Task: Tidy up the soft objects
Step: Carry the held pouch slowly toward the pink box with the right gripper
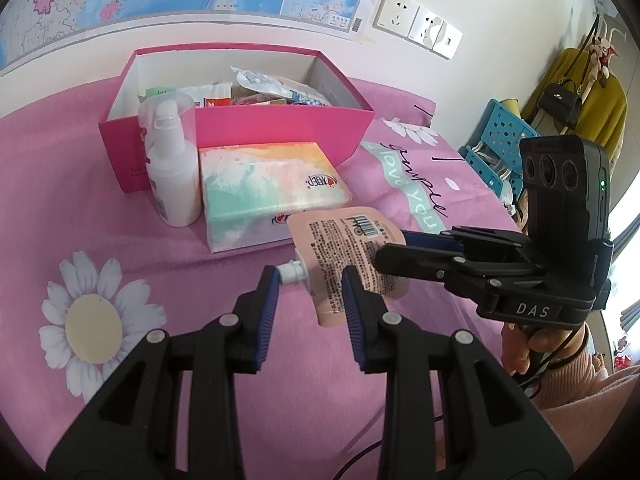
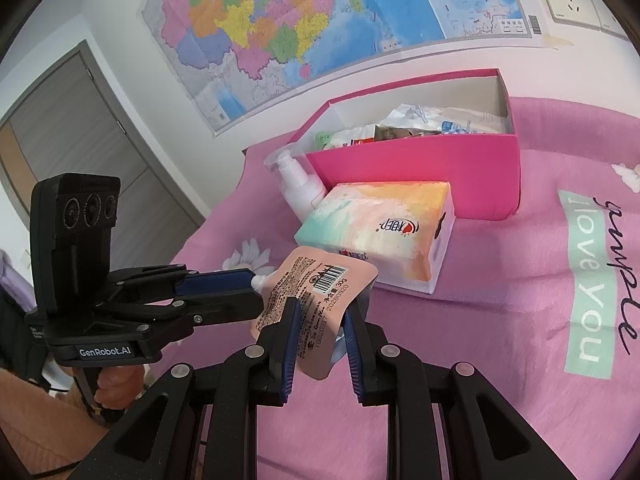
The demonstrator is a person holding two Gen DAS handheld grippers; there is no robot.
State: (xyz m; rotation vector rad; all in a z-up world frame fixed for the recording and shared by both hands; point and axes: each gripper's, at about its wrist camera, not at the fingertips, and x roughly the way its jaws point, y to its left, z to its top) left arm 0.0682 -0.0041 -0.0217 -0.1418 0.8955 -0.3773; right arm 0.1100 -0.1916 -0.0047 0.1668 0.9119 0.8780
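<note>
Pink daisy bedsheet (image 1: 120, 208) below a wall map (image 2: 280, 32); both angled-down grippers clamp a peach pouch (image 2: 316, 304): left gripper (image 2: 256, 292) its spout end, right gripper (image 2: 320, 332) its base

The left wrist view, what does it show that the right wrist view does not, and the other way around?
Only the left wrist view: a yellow coat with a black bag, and a blue perforated plastic rack. Only the right wrist view: a grey door. Both: the open pink cardboard box, white pump bottle, pastel tissue pack and peach spouted pouch on the pink floral bedsheet.
</note>
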